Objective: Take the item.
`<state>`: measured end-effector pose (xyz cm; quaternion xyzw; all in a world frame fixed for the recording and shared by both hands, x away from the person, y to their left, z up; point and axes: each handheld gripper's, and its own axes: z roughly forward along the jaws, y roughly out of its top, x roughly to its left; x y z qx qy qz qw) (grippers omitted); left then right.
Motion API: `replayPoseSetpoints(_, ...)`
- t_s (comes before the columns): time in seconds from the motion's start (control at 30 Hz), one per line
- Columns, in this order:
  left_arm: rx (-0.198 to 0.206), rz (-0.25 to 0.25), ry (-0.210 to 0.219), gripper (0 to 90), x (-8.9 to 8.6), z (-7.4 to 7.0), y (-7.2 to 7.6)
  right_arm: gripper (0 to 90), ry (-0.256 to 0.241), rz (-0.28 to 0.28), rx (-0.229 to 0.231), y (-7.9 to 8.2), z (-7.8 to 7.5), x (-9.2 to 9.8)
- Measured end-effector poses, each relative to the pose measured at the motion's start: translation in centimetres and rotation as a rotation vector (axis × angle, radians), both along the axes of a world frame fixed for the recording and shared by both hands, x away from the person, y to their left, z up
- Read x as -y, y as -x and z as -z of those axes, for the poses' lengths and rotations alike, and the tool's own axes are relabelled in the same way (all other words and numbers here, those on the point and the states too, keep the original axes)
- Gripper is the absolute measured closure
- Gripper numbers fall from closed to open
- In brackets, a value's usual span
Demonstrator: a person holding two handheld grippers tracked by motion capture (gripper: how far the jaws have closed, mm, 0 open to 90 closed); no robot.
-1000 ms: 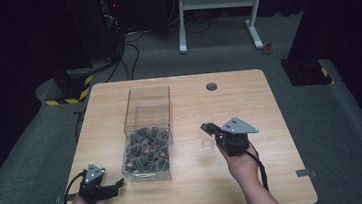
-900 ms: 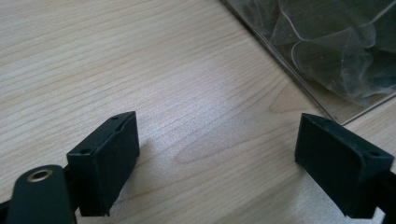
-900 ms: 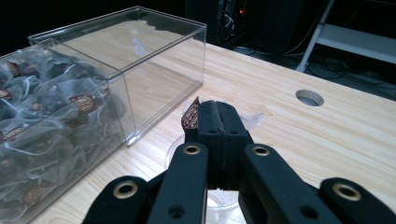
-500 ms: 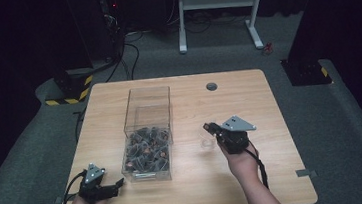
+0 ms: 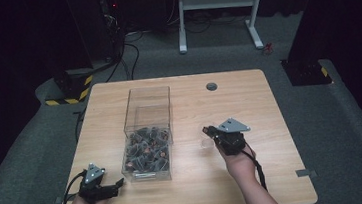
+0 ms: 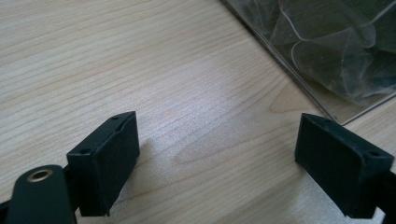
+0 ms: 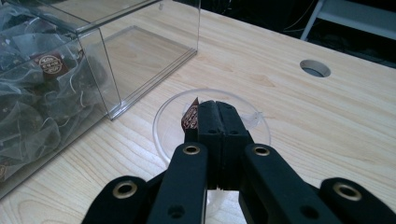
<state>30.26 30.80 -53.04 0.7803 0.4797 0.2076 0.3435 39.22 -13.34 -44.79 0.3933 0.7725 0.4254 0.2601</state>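
Jaws of right gripper (image 7: pixel 215 122) pinch a half-hidden tag (image 7: pixel 190 116).

No wording can be read anywhere. The small brown paper tag (image 7: pixel 190 116) beside the shut black jaws carries a pale round emblem, and another brown tag (image 7: pixel 50 65) inside the clear plastic box (image 7: pixel 140 60) bears the same emblem, too blurred to read.

Table (image 5: pixel 249 100) at frame centre, high view. Box (image 5: pixel 147 130) on it, left of centre, long axis running up-frame; tea bags (image 5: pixel 146 150) heaped in its lower half. Cup (image 5: pixel 206 143) on table right of box, just apart. Hole (image 5: pixel 211 86) above cup, near table's top edge. Left gripper (image 5: pixel 112 188) at lower left, just below-left of box. Right gripper (image 5: pixel 211 130) over cup, lower right of centre.
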Motion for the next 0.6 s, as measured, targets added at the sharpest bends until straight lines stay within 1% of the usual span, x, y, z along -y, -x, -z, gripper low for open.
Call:
replayPoseSetpoints(0.1,0.001,0.001,0.0,14.2,-0.01,0.0,-0.01,90.0,0.006,-0.002,-0.005,-0.05,0.13,-0.11)
replayPoseSetpoints(0.27,0.0,0.0,0.0,14.2,0.0,0.0,0.0,89.6,0.003,-0.001,-0.016,-0.02,0.18,-0.25)
replayPoseSetpoints(0.6,0.0,0.0,0.0,14.2,0.0,0.0,0.0,84.4,-0.002,-0.004,-0.005,-0.05,-0.03,-0.09)
